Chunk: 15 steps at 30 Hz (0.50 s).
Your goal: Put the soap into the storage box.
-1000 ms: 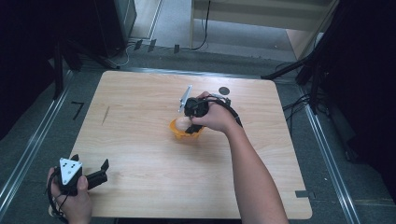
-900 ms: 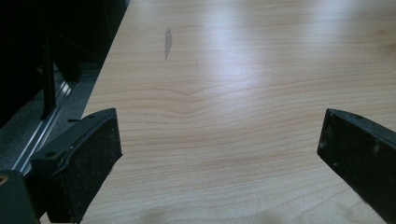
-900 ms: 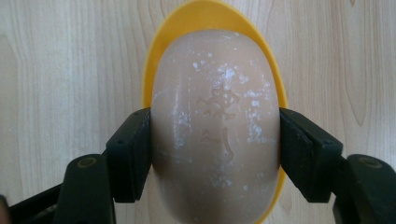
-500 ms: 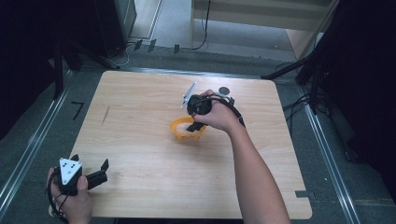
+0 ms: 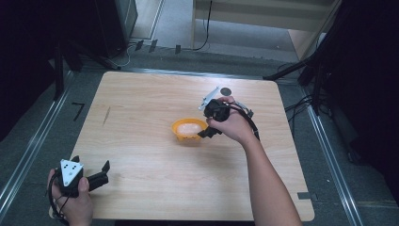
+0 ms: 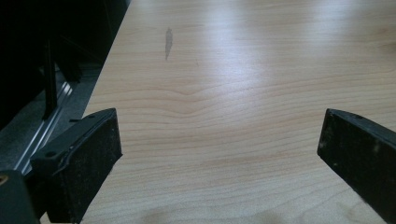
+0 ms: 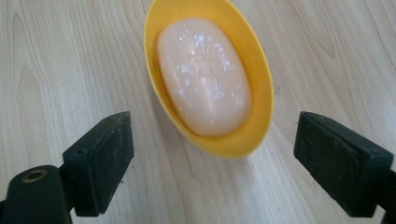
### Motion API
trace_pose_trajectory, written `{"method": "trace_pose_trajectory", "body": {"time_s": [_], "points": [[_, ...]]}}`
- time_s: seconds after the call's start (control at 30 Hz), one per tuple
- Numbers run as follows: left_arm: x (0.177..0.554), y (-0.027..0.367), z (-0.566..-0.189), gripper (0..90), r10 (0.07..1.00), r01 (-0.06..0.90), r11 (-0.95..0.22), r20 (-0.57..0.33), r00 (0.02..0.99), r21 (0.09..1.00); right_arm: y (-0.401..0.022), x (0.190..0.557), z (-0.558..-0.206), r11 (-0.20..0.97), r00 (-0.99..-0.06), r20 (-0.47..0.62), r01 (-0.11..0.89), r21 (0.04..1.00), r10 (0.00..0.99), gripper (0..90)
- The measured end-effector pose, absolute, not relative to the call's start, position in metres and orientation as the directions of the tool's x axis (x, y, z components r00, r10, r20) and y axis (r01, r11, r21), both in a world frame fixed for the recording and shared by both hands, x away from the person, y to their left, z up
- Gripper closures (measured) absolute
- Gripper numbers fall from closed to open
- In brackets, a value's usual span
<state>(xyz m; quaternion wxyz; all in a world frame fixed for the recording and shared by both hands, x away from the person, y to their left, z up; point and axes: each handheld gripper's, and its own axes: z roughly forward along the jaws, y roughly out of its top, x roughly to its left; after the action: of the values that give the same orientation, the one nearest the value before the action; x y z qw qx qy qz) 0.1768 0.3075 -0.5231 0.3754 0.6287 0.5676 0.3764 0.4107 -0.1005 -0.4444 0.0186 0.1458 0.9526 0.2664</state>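
We see a light wooden table (image 5: 141, 117) with a faint dark smudge (image 5: 106, 115) near its left side and a small dark round disc (image 5: 226, 91) near its far edge. Grey floor (image 5: 28, 155) and metal rails (image 5: 329, 155) surround it.

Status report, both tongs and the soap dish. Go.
Right tongs open, poised beside the yellow soap dish, empty. Left tongs open, idle at the table's near left corner. Peach soap bar lies in the dish. Nothing in the way.

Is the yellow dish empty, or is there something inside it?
Not empty. The yellow dish holds a pale pink oval bar, likely soap, lying flat inside it. The open right gripper is apart from both.
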Motion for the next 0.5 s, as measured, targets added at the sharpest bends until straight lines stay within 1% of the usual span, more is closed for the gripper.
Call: {"method": "trace_pose_trajectory", "body": {"time_s": [0.1,0.13,0.17,0.27,0.5], "points": [[0.177,0.307,-0.523,0.0,0.996,0.433,-0.075,0.048,0.073,0.898,-0.106,0.408,-0.444,0.808,-0.955,0.049,0.276,0.52,0.294,11.1],[0.177,0.307,-0.523,0.0,0.996,0.436,-0.076,0.049,0.073,0.897,-0.113,0.405,-0.443,0.795,-0.947,0.048,0.294,0.531,0.318,9.5],[0.177,0.307,-0.523,0.0,0.996,0.436,-0.076,0.049,0.073,0.897,-0.113,0.405,-0.443,0.795,-0.947,0.048,0.294,0.531,0.318,9.5],[0.177,0.308,-0.523,0.0,0.996,0.432,-0.074,0.047,0.072,0.899,-0.123,0.398,-0.444,0.774,-0.935,0.067,0.327,0.542,0.349,2.9],[0.177,0.308,-0.523,0.0,0.996,0.431,-0.071,0.044,0.071,0.899,-0.14,0.386,-0.454,0.759,-0.915,0.074,0.372,0.534,0.396,1.0]]}}
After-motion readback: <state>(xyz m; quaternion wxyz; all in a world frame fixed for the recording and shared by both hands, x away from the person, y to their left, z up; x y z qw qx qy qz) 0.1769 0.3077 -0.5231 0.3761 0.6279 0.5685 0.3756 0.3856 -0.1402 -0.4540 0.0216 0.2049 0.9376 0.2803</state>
